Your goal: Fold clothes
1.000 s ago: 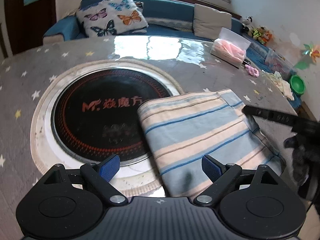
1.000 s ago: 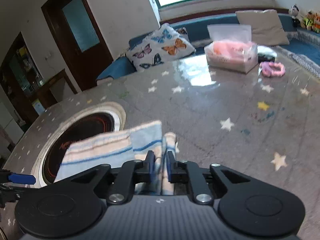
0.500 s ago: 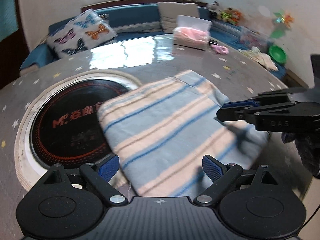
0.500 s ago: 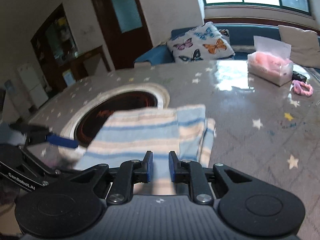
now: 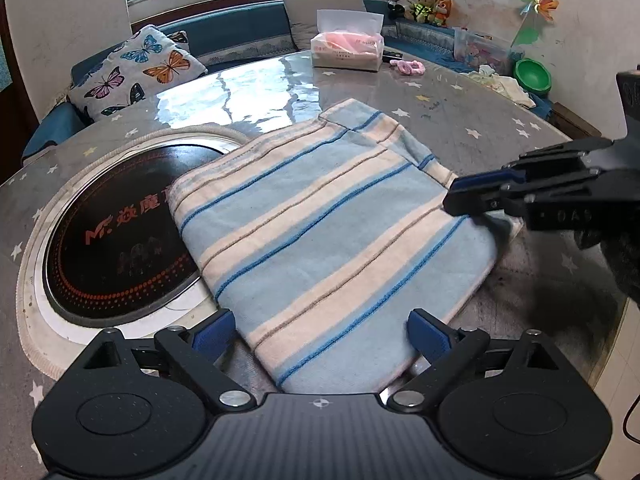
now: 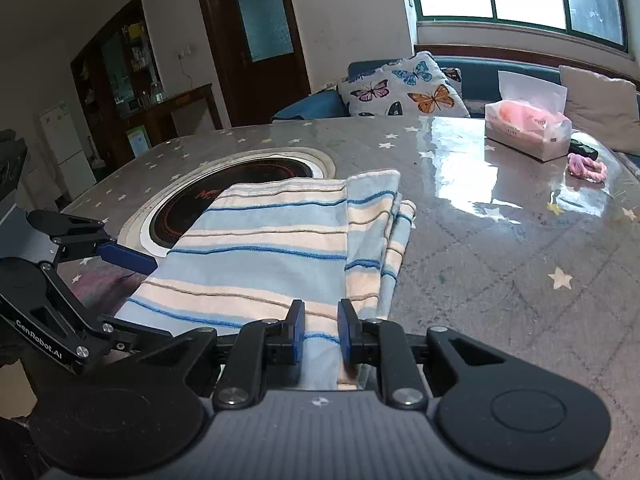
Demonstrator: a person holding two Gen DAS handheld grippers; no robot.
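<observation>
While folded flat on grey star-patterned table [image 5: 460,120]: blue-and-cream striped cotton garment [image 5: 320,232], partly over black round hob [image 5: 112,240].
Left gripper [image 5: 320,332] spread wide at near hem; right gripper [image 6: 321,330] slightly parted, gripping nothing.

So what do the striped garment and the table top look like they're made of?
The striped garment looks like soft knit or brushed cotton: matte and slightly fuzzy, with raised stripe lines and limp folded layers at its edge. The table top looks like a star-printed cloth under a clear glossy sheet, plastic or glass, since window light reflects sharply off it. Neither is certain from sight alone.
</observation>
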